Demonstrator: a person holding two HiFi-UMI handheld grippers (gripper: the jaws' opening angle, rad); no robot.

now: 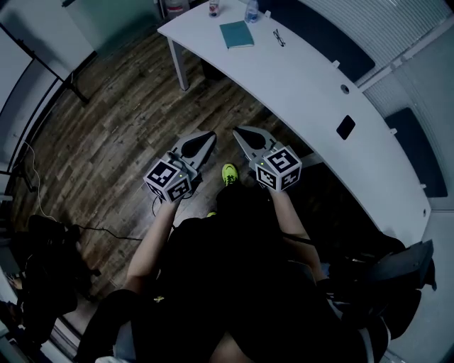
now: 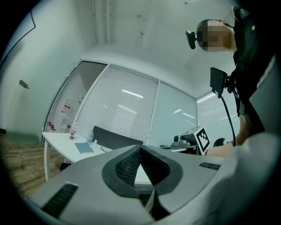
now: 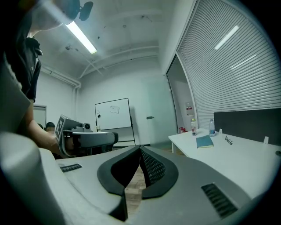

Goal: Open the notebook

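Note:
A closed teal notebook lies flat near the far end of the long white table; it also shows in the left gripper view and the right gripper view. My left gripper and right gripper hang side by side over the wooden floor, well short of the notebook. Both are shut with nothing between their jaws. The tips meet in the left gripper view and the right gripper view.
A pair of glasses lies right of the notebook, with a water bottle and a small bottle behind it. A black chair stands at the right. A whiteboard stands by the far wall. Cables trail on the floor.

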